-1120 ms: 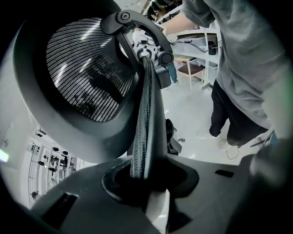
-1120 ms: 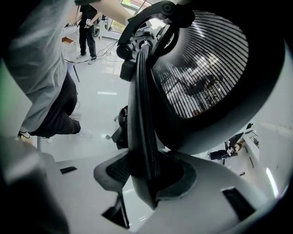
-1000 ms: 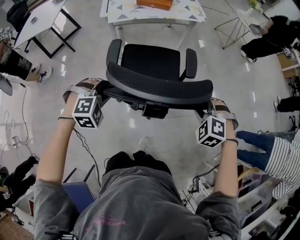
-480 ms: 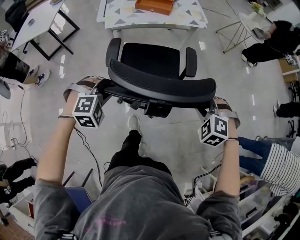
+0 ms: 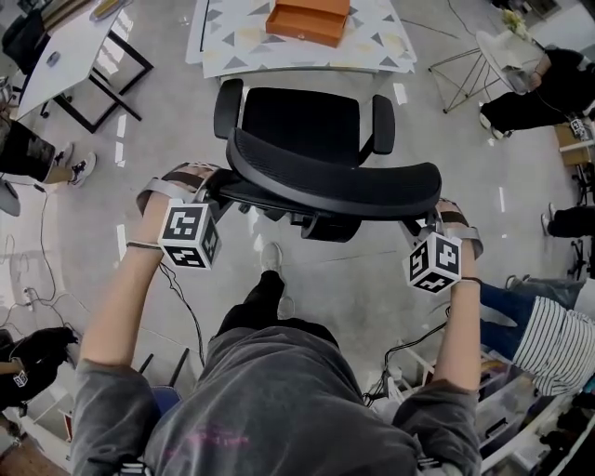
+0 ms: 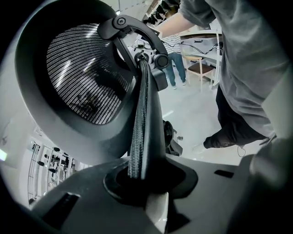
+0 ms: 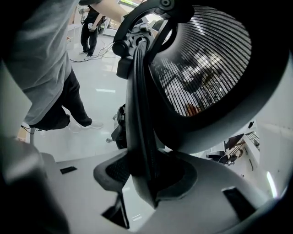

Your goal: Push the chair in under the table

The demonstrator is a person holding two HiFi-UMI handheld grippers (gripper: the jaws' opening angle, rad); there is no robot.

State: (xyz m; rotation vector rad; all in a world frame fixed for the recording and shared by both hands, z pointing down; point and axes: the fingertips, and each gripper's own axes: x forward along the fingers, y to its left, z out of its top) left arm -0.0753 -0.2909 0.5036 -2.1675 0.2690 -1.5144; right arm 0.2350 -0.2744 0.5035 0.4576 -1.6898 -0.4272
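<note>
Chair [image 5: 302, 121] stands on the floor with its seat turned toward the desk [image 5: 223, 46]. The seat's front edge is just short of the desk's near edge, and none of it is under the top yet. The two side rims of the mesh backrest [image 5: 335, 181] are each pinched by a tool. The left hand-held gripper [image 6: 145, 180] is clamped on the left rim, its jaws having just been closing with that rim between them. The right hand-held gripper [image 7: 144, 176] is clamped on the right rim.

By the look of it, most of the travel into the gap remains. Trouble could come from the armrests [image 5: 383, 123]: if they ride higher than the desk's underside, they will strike its edge and stop the chair. An uneven shove from the two sides would swing the chair off line, so that it meets the desk askew. The rims are thin, so a pad could slide off under load. A jolt to the desk could shift the orange box [image 5: 310, 19] lying on it.
</note>
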